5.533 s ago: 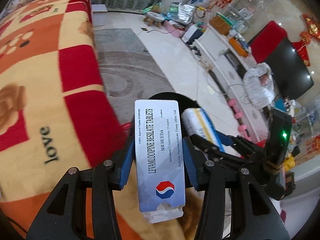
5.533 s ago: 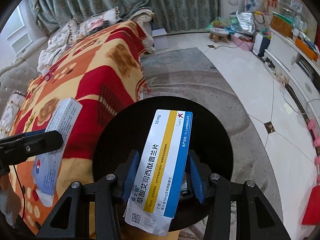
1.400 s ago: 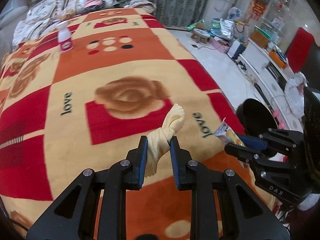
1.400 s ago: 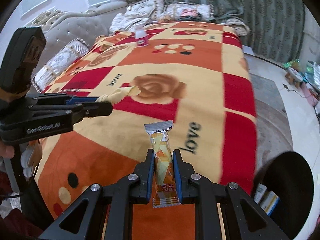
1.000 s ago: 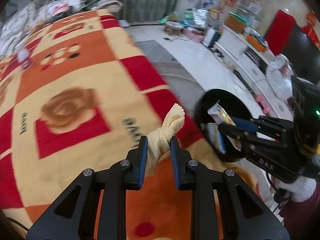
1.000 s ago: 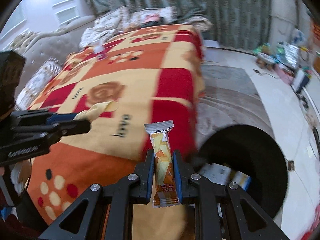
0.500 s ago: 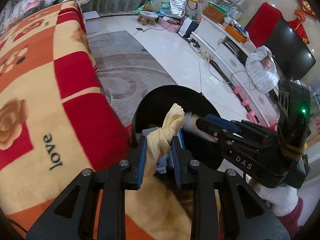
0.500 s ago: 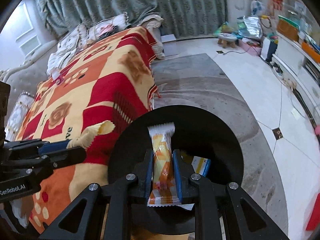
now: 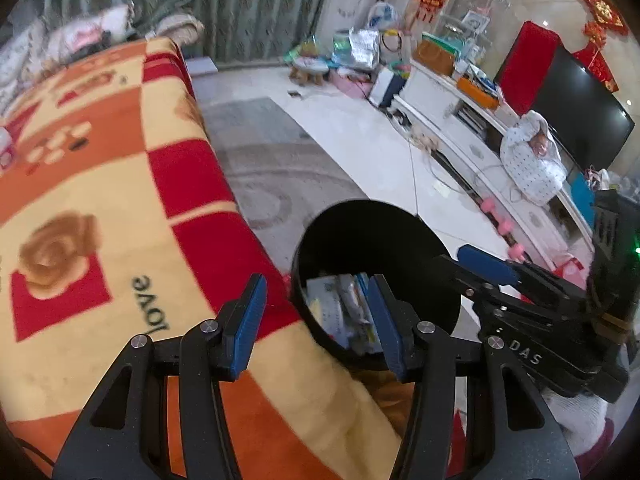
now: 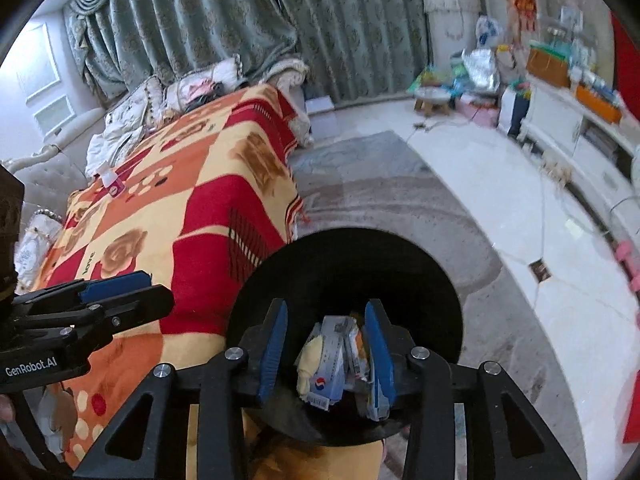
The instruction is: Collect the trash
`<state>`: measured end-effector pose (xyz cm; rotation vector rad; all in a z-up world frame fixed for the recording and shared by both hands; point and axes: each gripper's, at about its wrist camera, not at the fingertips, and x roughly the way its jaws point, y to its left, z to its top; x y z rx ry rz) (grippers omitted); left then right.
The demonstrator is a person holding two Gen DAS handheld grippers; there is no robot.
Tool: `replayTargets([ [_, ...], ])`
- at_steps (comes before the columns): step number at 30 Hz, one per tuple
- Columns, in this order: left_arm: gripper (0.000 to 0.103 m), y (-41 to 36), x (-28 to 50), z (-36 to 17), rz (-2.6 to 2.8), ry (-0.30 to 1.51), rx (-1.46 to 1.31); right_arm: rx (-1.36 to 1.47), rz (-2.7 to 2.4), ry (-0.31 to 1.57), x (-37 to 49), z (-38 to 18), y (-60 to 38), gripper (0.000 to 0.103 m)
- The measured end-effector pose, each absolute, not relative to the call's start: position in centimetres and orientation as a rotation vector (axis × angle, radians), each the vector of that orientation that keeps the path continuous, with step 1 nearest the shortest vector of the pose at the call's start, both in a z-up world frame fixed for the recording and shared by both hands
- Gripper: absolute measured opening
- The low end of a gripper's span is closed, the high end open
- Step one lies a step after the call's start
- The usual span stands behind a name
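Observation:
A black round trash bin (image 9: 360, 220) stands on the floor beside the bed; it also shows in the right wrist view (image 10: 400, 264). Inside lie medicine boxes (image 10: 334, 364), a yellow twisted piece (image 10: 310, 360) and an orange snack wrapper (image 10: 358, 350); the pile also shows in the left wrist view (image 9: 344, 312). My left gripper (image 9: 316, 320) is open and empty, over the bed edge and the bin's near rim. My right gripper (image 10: 326, 348) is open and empty, right above the bin. Each gripper shows in the other's view: the right one (image 9: 484, 266), the left one (image 10: 116, 288).
The bed carries a red, orange and yellow blanket (image 9: 100, 200) with a small white bottle (image 10: 110, 180) near its far end. A grey rug (image 10: 400, 200) lies under the bin. A white TV cabinet (image 9: 460, 128), clutter and a small stool (image 10: 432, 100) line the far wall.
Both grippers have opened. The yellow twisted piece has left my left gripper and the orange snack wrapper has left my right gripper; both now lie in the bin.

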<state>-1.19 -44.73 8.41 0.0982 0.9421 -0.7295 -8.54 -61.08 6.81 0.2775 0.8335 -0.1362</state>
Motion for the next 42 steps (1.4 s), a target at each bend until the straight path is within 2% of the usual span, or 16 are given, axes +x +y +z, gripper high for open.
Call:
replayTargets([
  [18,0.051,-39.8,-4.6,12.7,-0.671,0.752,0.086,0.209,-0.219,0.661,-11.3,12.6,-56.8,0.041],
  [21,0.051,-39.6,-4.8,13.1,-0.668,0.737,0.089,0.19,-0.231,0.639,-11.6,13.3,-56.4,0.044],
  [23,0.051,-39.4,-4.9,13.2,-0.662,0.725,0.09,0.177,-0.239,0.629,-11.7,13.7,-56.1,0.056],
  [25,0.051,-39.4,-5.2,13.4,-0.656,0.711,0.099,0.162,-0.245,0.611,-11.8,14.2,-55.9,0.062],
  [42,0.051,-38.9,-5.4,13.8,-0.625,0.668,0.099,0.147,-0.268,0.597,-12.1,15.1,-55.6,0.066],
])
